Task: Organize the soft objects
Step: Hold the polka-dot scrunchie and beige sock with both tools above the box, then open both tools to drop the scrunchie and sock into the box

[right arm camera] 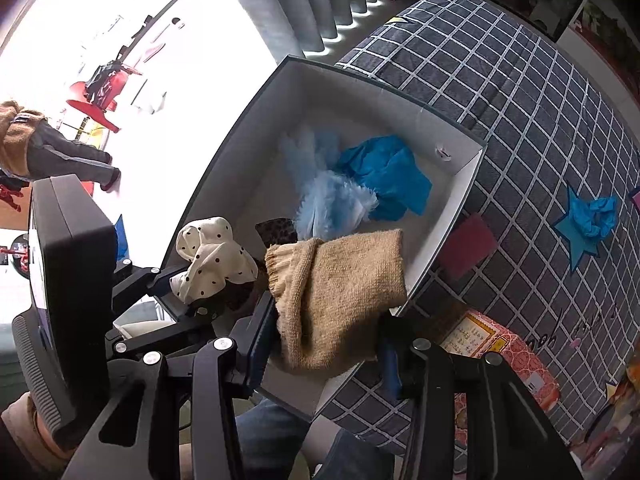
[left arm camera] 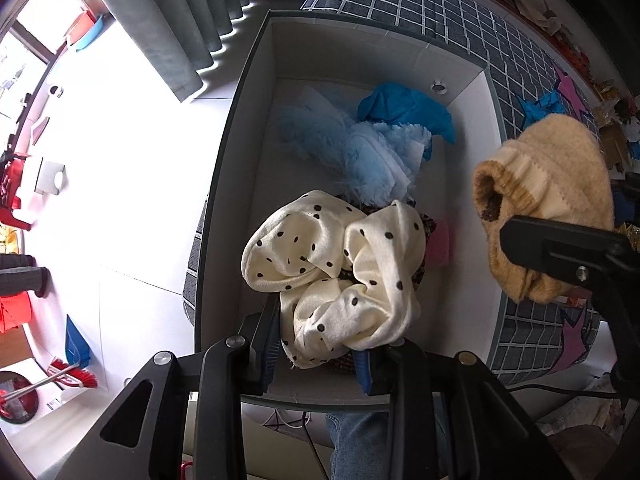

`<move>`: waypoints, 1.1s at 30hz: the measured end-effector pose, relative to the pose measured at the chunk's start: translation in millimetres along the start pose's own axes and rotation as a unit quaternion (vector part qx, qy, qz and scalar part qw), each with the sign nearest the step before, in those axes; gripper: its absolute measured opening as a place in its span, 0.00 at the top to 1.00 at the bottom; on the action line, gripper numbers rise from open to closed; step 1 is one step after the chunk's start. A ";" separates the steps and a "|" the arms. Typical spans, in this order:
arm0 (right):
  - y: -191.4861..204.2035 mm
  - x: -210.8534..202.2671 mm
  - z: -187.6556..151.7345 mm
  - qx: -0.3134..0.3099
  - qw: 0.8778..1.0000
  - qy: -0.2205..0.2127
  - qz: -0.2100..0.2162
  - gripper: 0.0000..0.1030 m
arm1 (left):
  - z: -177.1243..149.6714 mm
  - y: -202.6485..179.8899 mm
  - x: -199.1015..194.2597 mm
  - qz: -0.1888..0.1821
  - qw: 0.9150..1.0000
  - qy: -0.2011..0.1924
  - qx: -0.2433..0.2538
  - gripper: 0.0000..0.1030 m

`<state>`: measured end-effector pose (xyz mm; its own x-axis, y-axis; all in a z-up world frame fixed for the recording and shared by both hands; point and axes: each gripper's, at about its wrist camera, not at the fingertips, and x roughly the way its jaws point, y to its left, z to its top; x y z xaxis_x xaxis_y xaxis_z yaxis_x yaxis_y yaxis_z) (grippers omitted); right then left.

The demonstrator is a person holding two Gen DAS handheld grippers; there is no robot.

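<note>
An open white-lined box [left arm camera: 256, 120] [right arm camera: 248, 112] sits on a checked cloth. Inside lie a light blue feathery piece [left arm camera: 352, 152] [right arm camera: 328, 196] and a blue glove [left arm camera: 404, 108] [right arm camera: 384, 176]. My left gripper [left arm camera: 320, 344] [right arm camera: 200, 284] points down over the box's near end and is shut on a cream polka-dot scrunchie [left arm camera: 336, 264] [right arm camera: 212, 256]. A dark patterned piece [right arm camera: 276, 230] lies under it. My right gripper [right arm camera: 324, 344] holds a tan knitted sock [right arm camera: 340, 296] [left arm camera: 552, 196] over the box's right rim, its jaws shut on it.
The checked cloth [right arm camera: 520, 120] carries a blue glove on a star [right arm camera: 592, 216], a pink pad [right arm camera: 468, 244] by the box wall and a red patterned packet [right arm camera: 504, 344]. Grey curtains [left arm camera: 160, 32] hang beyond. A person [right arm camera: 48, 148] stands on the bright floor at left.
</note>
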<state>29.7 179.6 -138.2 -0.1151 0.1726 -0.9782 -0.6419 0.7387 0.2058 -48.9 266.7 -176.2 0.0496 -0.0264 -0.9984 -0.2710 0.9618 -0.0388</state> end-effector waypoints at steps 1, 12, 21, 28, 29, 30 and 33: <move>0.0 0.0 0.1 0.000 1.000 0.000 0.000 0.54 | 0.1 -0.4 0.3 0.000 1.000 0.000 0.000 0.67; -0.4 0.9 1.4 0.005 1.000 0.000 0.003 0.54 | 2.3 -1.9 2.3 0.001 1.000 0.004 0.002 0.67; -0.5 3.2 2.2 0.005 1.000 0.000 0.002 0.54 | 2.4 -3.1 2.8 0.003 1.000 0.005 0.001 0.67; -1.3 7.5 4.7 0.007 1.000 0.001 0.005 0.54 | 2.9 -4.7 6.3 0.010 1.000 0.008 -0.001 0.67; -1.5 7.9 5.5 0.008 1.000 0.002 0.006 0.54 | 3.5 -4.6 6.4 0.009 1.000 0.007 -0.002 0.67; -1.5 8.8 6.2 0.008 1.000 0.003 0.007 0.54 | 3.5 -5.4 6.4 0.010 1.000 0.007 -0.004 0.67; 0.6 10.9 8.1 0.002 1.000 0.005 0.005 0.54 | 2.6 -6.4 5.0 0.008 1.000 0.003 -0.007 0.67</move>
<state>34.2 187.2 -148.6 -0.1288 0.1730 -0.9765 -0.6378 0.7395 0.2151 -44.4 261.1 -180.8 0.0388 -0.0122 -0.9992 -0.2845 0.9584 -0.0228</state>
